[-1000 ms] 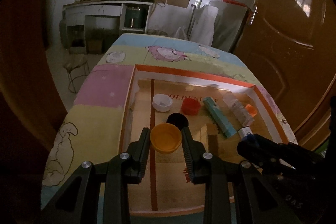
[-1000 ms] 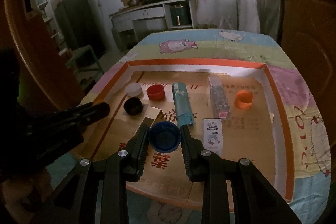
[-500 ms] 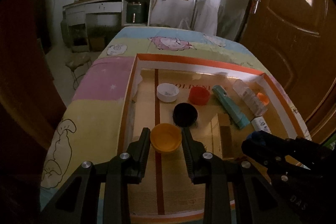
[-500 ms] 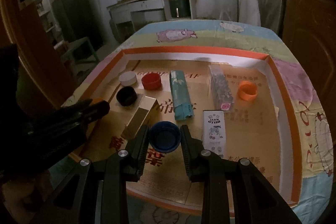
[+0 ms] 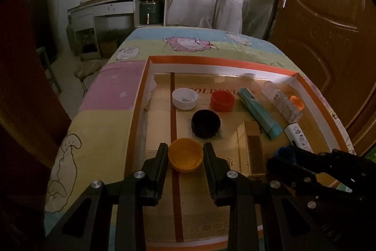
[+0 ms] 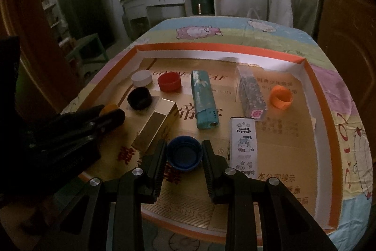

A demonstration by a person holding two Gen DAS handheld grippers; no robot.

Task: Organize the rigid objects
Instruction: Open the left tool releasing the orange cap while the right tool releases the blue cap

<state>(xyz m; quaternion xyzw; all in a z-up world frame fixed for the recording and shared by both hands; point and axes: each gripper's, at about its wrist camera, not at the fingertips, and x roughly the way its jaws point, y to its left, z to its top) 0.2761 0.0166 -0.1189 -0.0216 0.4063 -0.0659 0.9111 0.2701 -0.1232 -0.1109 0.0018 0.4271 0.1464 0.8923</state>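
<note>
My left gripper is shut on a yellow cap, held above the near left part of the cardboard tray. My right gripper is shut on a blue cap above the tray's near middle. In the tray lie a white cap, a red cap, a black cap, an orange cap, a teal box, a gold box, a clear box and a white Hello Kitty box.
The tray sits on a table with a cartoon-print cloth. A wooden door stands at the right. A stool and a kitchen counter with pots are beyond the table.
Both grippers have drawn back toward the tray's near edge and risen, each still holding its cap. The objects in the tray have not moved.
</note>
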